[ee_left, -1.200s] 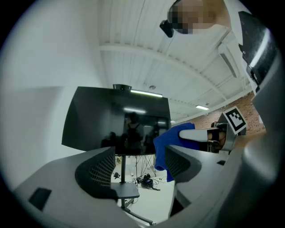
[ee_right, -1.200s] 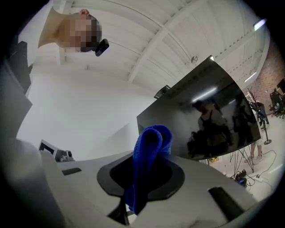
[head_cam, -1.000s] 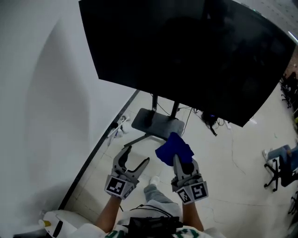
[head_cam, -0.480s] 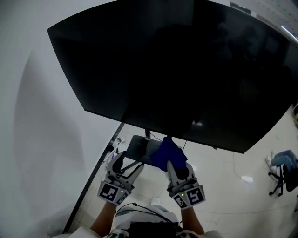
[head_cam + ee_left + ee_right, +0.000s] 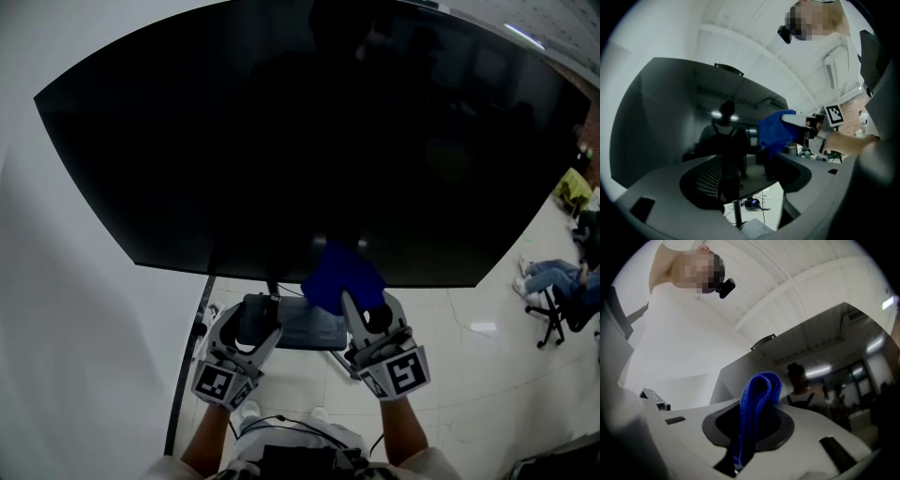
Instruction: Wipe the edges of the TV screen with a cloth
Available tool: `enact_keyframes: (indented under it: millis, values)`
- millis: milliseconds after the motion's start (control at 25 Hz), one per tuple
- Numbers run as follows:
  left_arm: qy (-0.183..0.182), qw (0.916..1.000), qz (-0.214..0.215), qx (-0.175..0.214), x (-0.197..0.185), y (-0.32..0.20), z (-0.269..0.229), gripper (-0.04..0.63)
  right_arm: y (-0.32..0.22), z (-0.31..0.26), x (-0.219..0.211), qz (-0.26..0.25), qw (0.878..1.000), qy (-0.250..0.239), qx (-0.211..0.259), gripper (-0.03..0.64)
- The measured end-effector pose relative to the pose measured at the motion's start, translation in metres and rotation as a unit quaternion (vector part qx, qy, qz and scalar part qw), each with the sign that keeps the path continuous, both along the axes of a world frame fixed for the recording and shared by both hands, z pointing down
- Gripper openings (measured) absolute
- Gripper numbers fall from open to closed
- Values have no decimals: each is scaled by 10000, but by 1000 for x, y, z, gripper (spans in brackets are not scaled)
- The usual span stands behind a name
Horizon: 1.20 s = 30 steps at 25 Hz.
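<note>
A big black TV screen [image 5: 309, 141] fills the upper head view. The blue cloth [image 5: 339, 277] is bunched against the screen's bottom edge, a little right of centre, with my right gripper [image 5: 356, 305] shut on it from below. In the right gripper view the cloth [image 5: 757, 404] stands folded between the two pads, with the dark screen [image 5: 834, 371] behind it. My left gripper [image 5: 255, 319] hangs just under the bottom edge, left of the cloth, open and holding nothing. The left gripper view shows the cloth [image 5: 776, 131] to the right, against the reflective screen [image 5: 670, 117].
The TV's dark stand base [image 5: 309, 328] sits on the pale tiled floor beneath the grippers. A white wall [image 5: 56, 309] runs along the left with a black strip [image 5: 183, 375] at its foot. An office chair and a seated person's legs [image 5: 553, 281] are at the far right.
Both grippers have risen from the stand toward the TV's bottom edge, and the cloth now overlaps that edge. The screen fills more of the head view. The left jaws look closer together.
</note>
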State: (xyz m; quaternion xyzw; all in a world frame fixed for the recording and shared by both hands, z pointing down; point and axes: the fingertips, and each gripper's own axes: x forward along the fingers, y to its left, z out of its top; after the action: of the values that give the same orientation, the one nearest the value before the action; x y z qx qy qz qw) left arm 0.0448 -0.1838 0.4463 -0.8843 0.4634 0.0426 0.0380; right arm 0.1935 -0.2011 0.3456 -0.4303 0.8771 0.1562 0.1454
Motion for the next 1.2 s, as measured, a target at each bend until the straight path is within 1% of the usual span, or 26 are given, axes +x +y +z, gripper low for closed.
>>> enact_keyframes:
  millis: [120, 200, 240, 280, 360, 400, 480, 560, 680, 720, 800, 880, 920, 1040, 1120, 1200]
  values:
    - [-79, 9989, 458, 56, -3, -15, -2, 321, -15, -68, -16, 382, 9972, 386, 517, 66]
    - [-147, 9973, 718, 92, -5, -22, -9, 322, -26, -123, -30, 711, 9897, 685, 1033, 66]
    - [-148, 9963, 840, 80, -5, -21, -15, 322, -30, -152, -39, 879, 9837, 858, 1313, 65]
    - [-152, 9955, 937, 82, -6, -20, -21, 322, -33, -181, -51, 1039, 9758, 1060, 1608, 65]
    - [-147, 9943, 1048, 123, -12, -19, -29, 322, -40, -236, -78, 1343, 9548, 1519, 2175, 66]
    - [-133, 9940, 1076, 161, -17, -21, -33, 322, -47, -261, -93, 1505, 9442, 1722, 2370, 66]
    - [-80, 9936, 1102, 254, -30, -33, -40, 322, -70, -307, -123, 1857, 9283, 1969, 2549, 66]
    - [-31, 9934, 1103, 324, -44, -46, -48, 322, -94, -354, -157, 2146, 9129, 2096, 2767, 66]
    - [-13, 9928, 1146, 362, -53, -42, -52, 322, -108, -403, -205, 2371, 8789, 2529, 3277, 66]
    - [-24, 9924, 1169, 381, -51, -38, -52, 322, -113, -410, -215, 2411, 8698, 2735, 3325, 66]
    - [-14, 9916, 1216, 438, -48, -34, -55, 322, -127, -414, -228, 2516, 8554, 3173, 3230, 66]
    - [38, 9907, 1283, 445, -44, -35, -57, 322, -141, -412, -229, 2657, 8417, 3505, 3131, 66]
    - [53, 9902, 1329, 432, -41, -36, -57, 322, -146, -410, -225, 2716, 8376, 3586, 3099, 66]
    - [33, 9873, 1539, 390, -28, -42, -55, 322, -153, -411, -197, 2890, 8348, 3623, 2971, 69]
    - [1, 9829, 1802, 389, -12, -45, -55, 321, -158, -410, -164, 3101, 8340, 3612, 2789, 72]
    - [-19, 9767, 2111, 392, 11, -40, -54, 322, -159, -409, -120, 3334, 8345, 3562, 2560, 72]
